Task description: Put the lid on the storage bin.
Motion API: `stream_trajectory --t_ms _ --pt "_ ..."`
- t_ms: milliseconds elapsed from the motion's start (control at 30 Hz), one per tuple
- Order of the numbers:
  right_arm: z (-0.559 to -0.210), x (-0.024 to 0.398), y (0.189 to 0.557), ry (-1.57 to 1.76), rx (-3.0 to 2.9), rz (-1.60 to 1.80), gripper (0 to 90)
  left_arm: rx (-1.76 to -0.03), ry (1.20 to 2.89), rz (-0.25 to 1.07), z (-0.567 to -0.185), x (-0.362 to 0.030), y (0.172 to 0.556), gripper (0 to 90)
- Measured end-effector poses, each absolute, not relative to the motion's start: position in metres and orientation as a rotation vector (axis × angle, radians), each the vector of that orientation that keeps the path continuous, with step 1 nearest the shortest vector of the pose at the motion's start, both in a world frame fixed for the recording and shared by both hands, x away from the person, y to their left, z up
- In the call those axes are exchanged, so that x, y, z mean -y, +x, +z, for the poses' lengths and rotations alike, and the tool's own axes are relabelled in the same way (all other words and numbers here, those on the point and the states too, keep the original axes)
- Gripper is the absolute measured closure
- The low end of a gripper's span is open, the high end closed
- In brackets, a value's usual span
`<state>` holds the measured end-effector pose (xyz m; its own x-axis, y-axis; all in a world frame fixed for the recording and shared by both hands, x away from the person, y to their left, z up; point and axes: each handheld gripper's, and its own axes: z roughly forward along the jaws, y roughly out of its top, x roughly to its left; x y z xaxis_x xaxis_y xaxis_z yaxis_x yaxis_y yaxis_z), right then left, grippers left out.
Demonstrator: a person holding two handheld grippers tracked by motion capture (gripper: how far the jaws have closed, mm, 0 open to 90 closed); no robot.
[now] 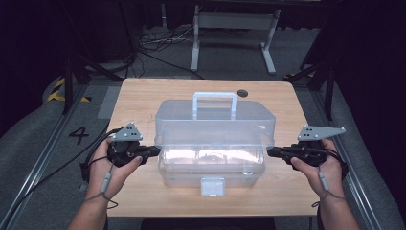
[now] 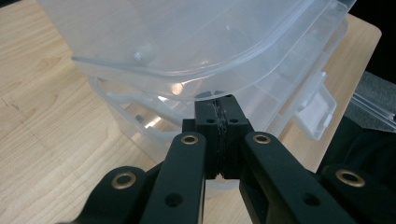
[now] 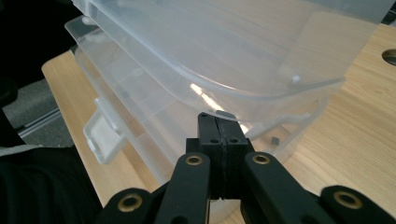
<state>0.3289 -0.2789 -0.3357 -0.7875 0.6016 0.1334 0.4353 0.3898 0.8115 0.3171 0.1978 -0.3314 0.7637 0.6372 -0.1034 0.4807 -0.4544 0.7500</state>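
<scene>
At table centre sits the clear plastic toolbox (image 1: 213,143), lid (image 1: 215,117) raised, latch (image 1: 212,186) at six o'clock. At nine o'clock the left gripper (image 1: 155,151), jaws pressed together, tips under the lid's rim. At three o'clock the right gripper (image 1: 271,152), jaws together too, against the opposite rim.

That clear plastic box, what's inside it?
Through the clear plastic box a divided inner tray shows under the raised lid, with no contents visible. Glare on the plastic hides the tray's floor, so small items could go unseen.
</scene>
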Motion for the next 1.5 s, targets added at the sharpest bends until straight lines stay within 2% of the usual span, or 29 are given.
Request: stream_trajectory --t_ms 1500 --pt "-0.344 0.280 0.331 0.873 -2.687 1.069 90.0 -0.833 2.387 0.127 -0.346 -0.188 0.322 88.4"
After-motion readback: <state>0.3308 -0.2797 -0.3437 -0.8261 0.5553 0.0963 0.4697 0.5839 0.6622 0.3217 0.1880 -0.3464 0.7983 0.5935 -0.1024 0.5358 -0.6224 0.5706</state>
